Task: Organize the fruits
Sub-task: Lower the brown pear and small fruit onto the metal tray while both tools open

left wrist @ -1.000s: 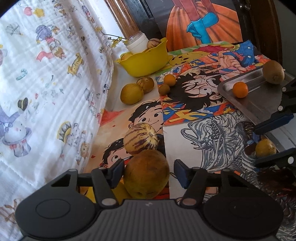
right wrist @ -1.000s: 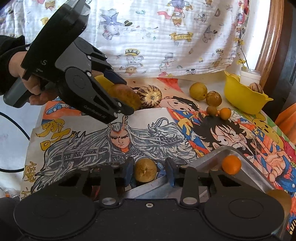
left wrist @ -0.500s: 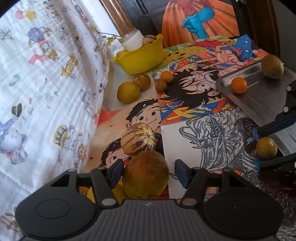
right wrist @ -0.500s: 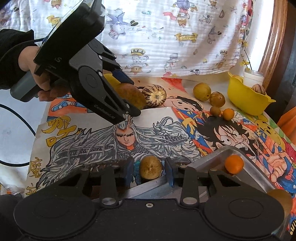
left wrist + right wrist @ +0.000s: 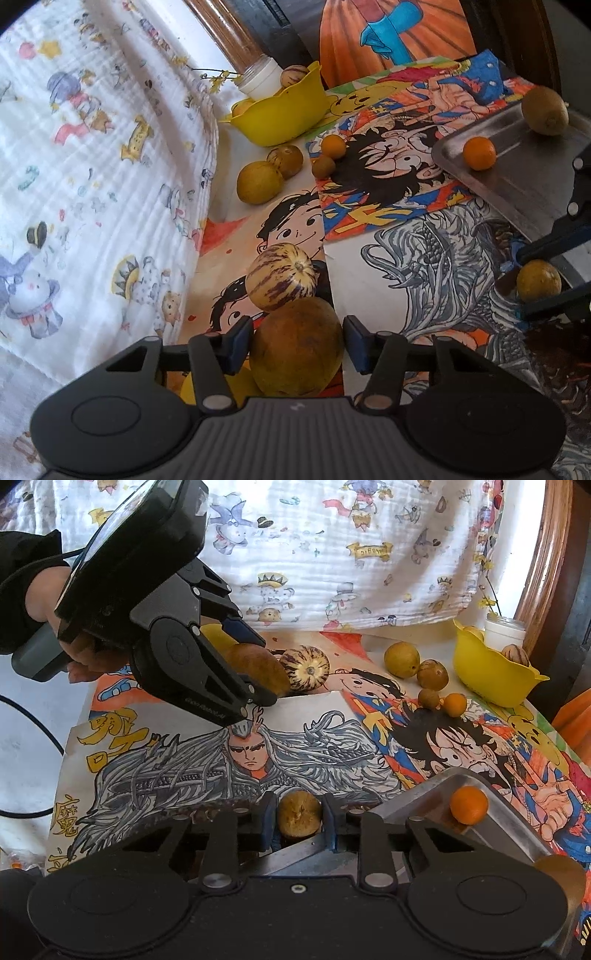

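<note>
While the left gripper (image 5: 298,345) fingers are closing around the large brown fruit (image 5: 297,347), it could roll into the striped melon (image 5: 281,277) just beyond them. The right gripper (image 5: 299,812) fingers clamp a small yellow-brown fruit (image 5: 298,812) beside the tray (image 5: 424,790). Counted: two oranges, two striped melons, one bowl (image 5: 284,114).

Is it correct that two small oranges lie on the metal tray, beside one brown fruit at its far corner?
Not quite: only one small orange lies on the metal tray; the left wrist view shows this. The other small orange sits on the drawings. The brown fruit is at the tray's far corner, as stated.
</note>
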`<act>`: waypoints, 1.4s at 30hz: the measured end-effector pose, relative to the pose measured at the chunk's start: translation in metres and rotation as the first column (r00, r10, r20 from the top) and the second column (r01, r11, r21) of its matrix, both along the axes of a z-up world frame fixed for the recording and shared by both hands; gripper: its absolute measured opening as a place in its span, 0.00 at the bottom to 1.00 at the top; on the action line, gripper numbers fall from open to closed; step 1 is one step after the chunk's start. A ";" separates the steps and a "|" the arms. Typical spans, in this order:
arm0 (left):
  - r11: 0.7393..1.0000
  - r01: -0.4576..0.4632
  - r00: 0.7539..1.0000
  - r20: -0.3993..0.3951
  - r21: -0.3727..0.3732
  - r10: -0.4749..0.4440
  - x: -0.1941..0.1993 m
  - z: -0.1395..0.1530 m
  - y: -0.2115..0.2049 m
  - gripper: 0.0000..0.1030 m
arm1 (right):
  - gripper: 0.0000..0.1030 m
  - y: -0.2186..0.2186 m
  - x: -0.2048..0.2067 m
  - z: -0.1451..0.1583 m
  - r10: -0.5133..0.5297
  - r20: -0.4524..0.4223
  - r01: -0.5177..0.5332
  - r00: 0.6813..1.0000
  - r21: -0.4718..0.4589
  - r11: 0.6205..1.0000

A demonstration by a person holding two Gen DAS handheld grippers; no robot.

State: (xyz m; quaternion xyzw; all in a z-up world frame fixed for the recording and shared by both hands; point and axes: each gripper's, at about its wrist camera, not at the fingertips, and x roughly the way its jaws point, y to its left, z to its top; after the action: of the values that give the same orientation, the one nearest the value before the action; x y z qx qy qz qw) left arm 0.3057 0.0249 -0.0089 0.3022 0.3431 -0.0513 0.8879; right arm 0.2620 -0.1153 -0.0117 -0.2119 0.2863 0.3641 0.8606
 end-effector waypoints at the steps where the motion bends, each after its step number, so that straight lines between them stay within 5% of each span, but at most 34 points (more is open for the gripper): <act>1: 1.000 -0.005 1.000 0.000 0.004 0.005 0.000 0.000 -0.001 0.55 | 0.27 0.000 0.000 0.000 -0.001 -0.001 0.001 1.000 0.003 1.000; 11: 0.997 -0.032 0.999 -0.041 -0.073 0.029 -0.008 0.009 -0.002 0.55 | 0.27 -0.005 0.003 0.002 -0.020 0.005 0.020 1.000 0.040 0.999; 18: 0.979 -0.048 0.997 -0.071 -0.196 0.035 -0.020 0.023 -0.006 0.55 | 0.27 -0.018 0.000 0.009 -0.042 0.005 0.041 0.999 0.092 0.995; 28: 0.882 -0.048 0.998 0.003 -0.469 0.056 -0.031 0.043 -0.019 0.55 | 0.27 -0.072 -0.006 0.026 -0.153 0.038 0.145 0.988 0.161 0.976; 42: 0.793 -0.005 0.998 -0.048 -0.609 -0.030 -0.011 0.027 -0.091 0.55 | 0.27 -0.156 0.007 0.010 -0.361 0.009 0.354 0.933 0.170 0.920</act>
State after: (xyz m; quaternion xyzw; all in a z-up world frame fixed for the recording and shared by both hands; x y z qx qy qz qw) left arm 0.2947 -0.0661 0.0177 0.0011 0.3308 -0.1732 0.9277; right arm 0.2695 -0.2710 -0.0017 -0.0912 0.2716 0.2190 0.9327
